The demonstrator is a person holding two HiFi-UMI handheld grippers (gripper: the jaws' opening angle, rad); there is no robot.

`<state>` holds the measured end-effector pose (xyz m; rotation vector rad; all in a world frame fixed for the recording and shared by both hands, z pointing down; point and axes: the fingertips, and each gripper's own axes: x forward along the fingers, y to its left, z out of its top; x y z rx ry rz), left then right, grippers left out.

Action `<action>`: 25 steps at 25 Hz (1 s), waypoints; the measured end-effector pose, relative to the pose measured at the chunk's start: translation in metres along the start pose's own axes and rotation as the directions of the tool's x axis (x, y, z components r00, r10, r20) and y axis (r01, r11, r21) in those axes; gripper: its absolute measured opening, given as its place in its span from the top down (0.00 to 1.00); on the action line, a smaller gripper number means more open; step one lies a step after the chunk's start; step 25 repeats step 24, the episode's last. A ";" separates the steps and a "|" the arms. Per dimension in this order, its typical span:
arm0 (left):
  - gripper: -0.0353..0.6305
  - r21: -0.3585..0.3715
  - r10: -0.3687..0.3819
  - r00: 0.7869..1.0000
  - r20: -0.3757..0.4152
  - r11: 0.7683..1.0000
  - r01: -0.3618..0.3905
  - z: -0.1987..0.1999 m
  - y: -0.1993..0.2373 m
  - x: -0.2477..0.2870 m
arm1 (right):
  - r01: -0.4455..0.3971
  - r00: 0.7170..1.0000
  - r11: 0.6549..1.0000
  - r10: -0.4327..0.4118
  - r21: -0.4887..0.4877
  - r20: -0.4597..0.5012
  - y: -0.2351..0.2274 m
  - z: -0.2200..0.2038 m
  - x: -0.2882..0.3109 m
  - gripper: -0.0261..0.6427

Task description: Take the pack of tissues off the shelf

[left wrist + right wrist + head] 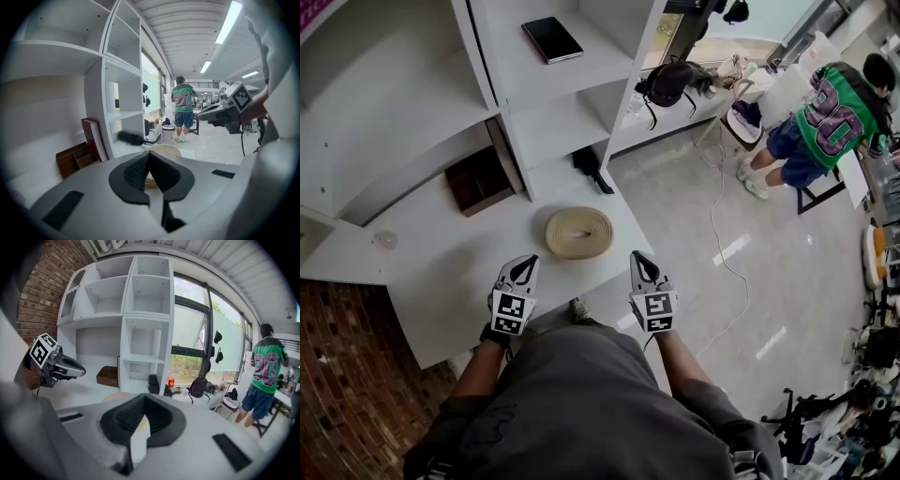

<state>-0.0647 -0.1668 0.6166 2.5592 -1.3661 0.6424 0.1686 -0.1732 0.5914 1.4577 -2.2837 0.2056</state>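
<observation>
A flat dark packet (551, 39), possibly the pack of tissues, lies on an upper board of the white shelf unit (539, 127), far beyond both grippers. My left gripper (524, 265) and right gripper (639, 260) hover side by side over the front edge of the white desk (450, 272), pointing at the shelves. Both are shut with nothing between the jaws. In the left gripper view the jaws (149, 157) meet, and the right gripper (220, 112) shows at the right. In the right gripper view the jaws (143, 401) are closed too, with the left gripper (61, 364) at the left.
A beige coiled roll (578, 232) lies on the desk just ahead of the grippers. A brown wooden box (480, 180) and a black object (592, 169) sit in the lower shelf bays. A person in a green jersey (830, 117) stands at the far right; a white cable (727, 253) trails over the floor.
</observation>
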 end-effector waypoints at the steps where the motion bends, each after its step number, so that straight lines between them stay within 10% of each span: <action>1: 0.95 0.001 -0.001 1.000 0.001 1.000 0.001 0.000 0.000 -0.001 | 0.001 1.000 1.000 -0.001 0.004 0.000 0.000 0.000 -0.001 0.96; 25: 0.95 0.011 0.002 1.000 0.000 1.000 -0.002 0.005 -0.005 -0.005 | -0.013 1.000 1.000 0.013 0.013 -0.011 0.002 -0.002 -0.006 0.96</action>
